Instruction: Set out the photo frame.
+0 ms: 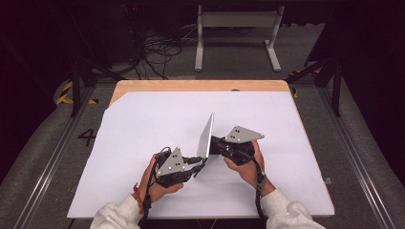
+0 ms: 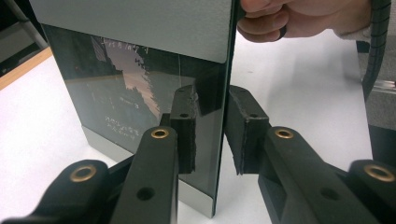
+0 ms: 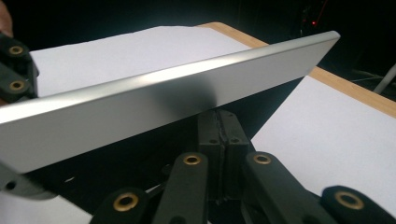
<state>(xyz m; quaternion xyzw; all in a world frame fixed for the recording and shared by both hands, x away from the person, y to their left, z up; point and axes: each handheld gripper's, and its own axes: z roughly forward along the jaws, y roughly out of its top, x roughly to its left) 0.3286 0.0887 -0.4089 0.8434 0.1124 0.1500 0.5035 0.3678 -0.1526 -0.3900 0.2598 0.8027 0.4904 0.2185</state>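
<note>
I hold a thin tablet [image 1: 206, 137] upright on its edge over the white desk [image 1: 143, 129], between both hands. My left claw [image 2: 211, 135] grips its lower edge; my right claw [image 3: 219, 140] is closed, pressing the back. It looks stiff, smooth, slippery, fragile: better to hold the metal rim.

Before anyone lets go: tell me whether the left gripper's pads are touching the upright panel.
Cannot tell. The left gripper view has the left gripper straddling the panel edge, its pads close on both sides, but neither contact nor a gap is plain.
</note>
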